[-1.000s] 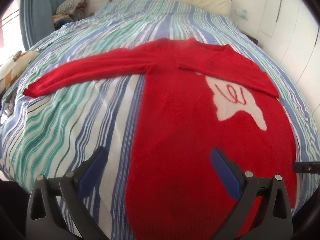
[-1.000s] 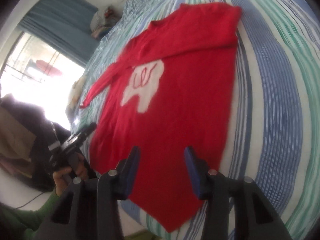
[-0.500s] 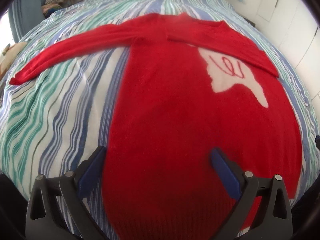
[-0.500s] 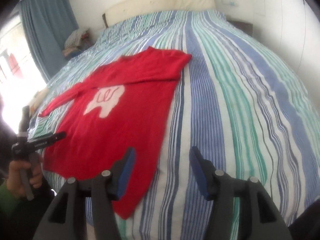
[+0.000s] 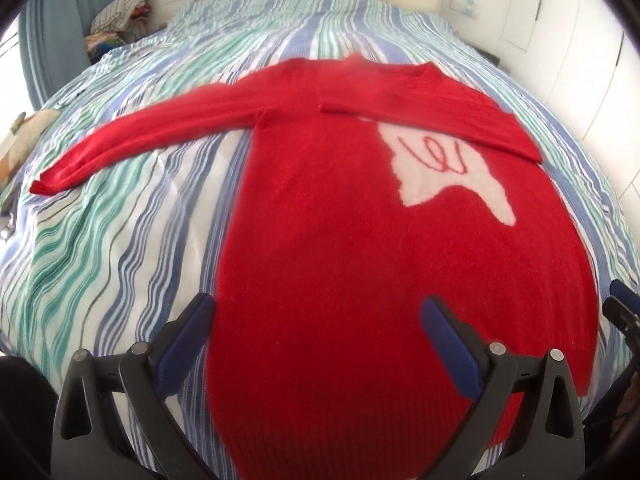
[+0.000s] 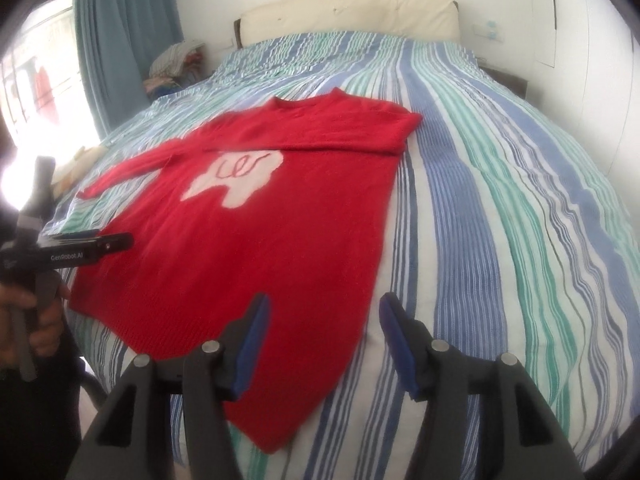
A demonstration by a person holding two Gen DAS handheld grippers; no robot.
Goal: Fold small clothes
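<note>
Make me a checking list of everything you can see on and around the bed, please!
Surface: striped bedcover, a bit wrinkly.
Job's things: red sweater lying flat; one sleeve folded across the chest, the other sleeve stretched out sideways.
Clutter: pile of clothes beside the bed.
Tongs: left tongs open, empty, above the hem; right tongs open, empty, jaws just widened.
Cables: nothing seen.
Surroundings: headboard, blue curtain, white walls.

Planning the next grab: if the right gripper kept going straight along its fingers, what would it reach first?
Most likely the right-hand edge of the red sweater, near its lower hem, or the striped bedspread just beside it. The right gripper is open with nothing between its fingers; depth is hard to judge.
</note>
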